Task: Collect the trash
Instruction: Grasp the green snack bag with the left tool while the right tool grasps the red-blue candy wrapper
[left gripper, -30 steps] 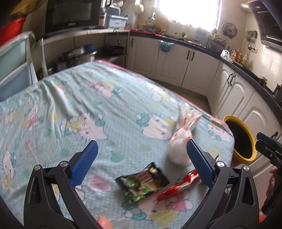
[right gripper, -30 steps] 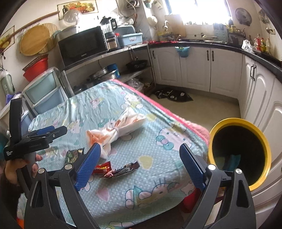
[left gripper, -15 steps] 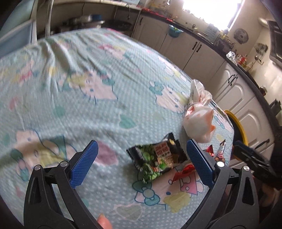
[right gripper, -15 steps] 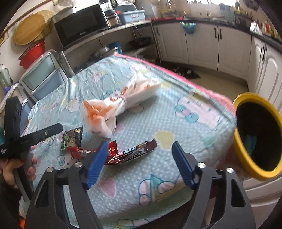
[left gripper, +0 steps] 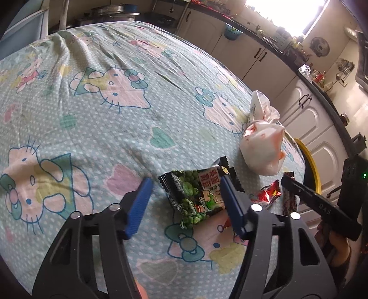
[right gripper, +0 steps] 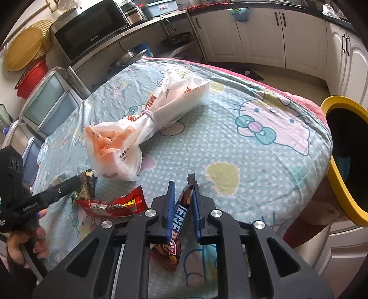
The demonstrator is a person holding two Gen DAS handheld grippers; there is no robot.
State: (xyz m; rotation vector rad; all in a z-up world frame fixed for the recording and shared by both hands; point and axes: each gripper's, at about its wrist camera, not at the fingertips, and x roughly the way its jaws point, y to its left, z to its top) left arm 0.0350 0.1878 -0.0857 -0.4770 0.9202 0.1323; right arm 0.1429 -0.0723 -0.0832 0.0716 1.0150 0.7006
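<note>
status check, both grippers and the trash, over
Right gripper shut on brown candy wrapper, fingers just closing. Left gripper closing around green snack packet, not clamped. Red wrapper, white bag wait. Nothing blocking.

From my remote feed: a home kitchen, daylight flooding in through a window (left gripper: pixel 296 13) at about one o'clock in the left wrist view. Cream cabinets (right gripper: pixel 257 39) with dark handles run under a dark countertop (left gripper: pixel 322 92) along the far walls. At ten o'clock in the right wrist view, a black microwave (right gripper: pixel 92 36) sits on a steel shelf, with a round woven tray (right gripper: pixel 23 48) and a red basin (right gripper: pixel 32 78) further left. Grey plastic drawers (right gripper: pixel 50 103) stand at nine o'clock. A table draped in a pale blue cartoon-cat cloth (left gripper: pixel 103 110) fills the foreground; the beige floor (right gripper: pixel 283 76) shows beyond it.
</note>
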